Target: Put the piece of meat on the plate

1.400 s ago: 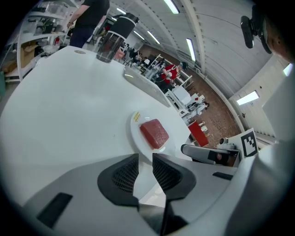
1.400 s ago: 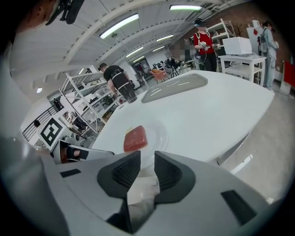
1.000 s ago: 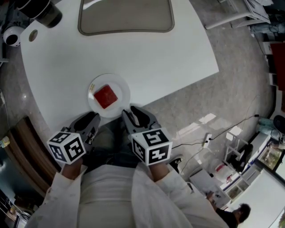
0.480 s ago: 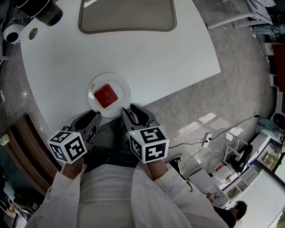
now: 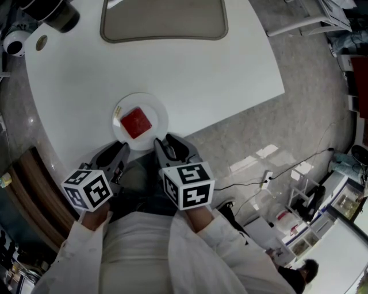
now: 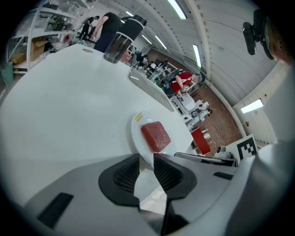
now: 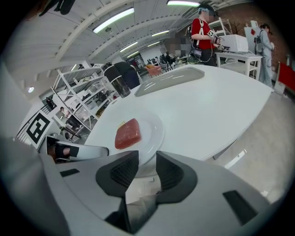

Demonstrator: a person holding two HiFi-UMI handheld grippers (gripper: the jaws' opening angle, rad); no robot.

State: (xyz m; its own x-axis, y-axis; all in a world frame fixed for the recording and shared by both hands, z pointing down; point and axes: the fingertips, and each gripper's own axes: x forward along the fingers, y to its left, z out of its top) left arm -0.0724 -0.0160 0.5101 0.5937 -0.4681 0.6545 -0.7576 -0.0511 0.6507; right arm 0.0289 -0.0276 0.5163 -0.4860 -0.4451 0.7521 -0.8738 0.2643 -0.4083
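A red square piece of meat (image 5: 137, 123) lies on a small white plate (image 5: 156, 113) near the front edge of the white table (image 5: 218, 74). Both grippers hover just off that edge, on my side of the plate. The left gripper (image 5: 119, 151) is at the plate's lower left, its jaws nearly closed and empty. At the plate's lower right, the right gripper (image 5: 167, 143) is likewise narrow and empty. The left gripper view shows the meat (image 6: 156, 136) on the plate (image 6: 136, 132) beyond the left gripper (image 6: 146, 162). The right gripper view shows the meat (image 7: 127, 133) beyond the right gripper (image 7: 147, 160).
A grey tray (image 5: 164, 20) lies at the table's far side. A dark cup (image 5: 57, 14) stands at the far left corner. Right of the table is speckled floor with a cable and power strip (image 5: 267, 178). People stand in the background of both gripper views.
The right gripper has drifted slightly left and toward me. The meat, plate and left gripper look unchanged.
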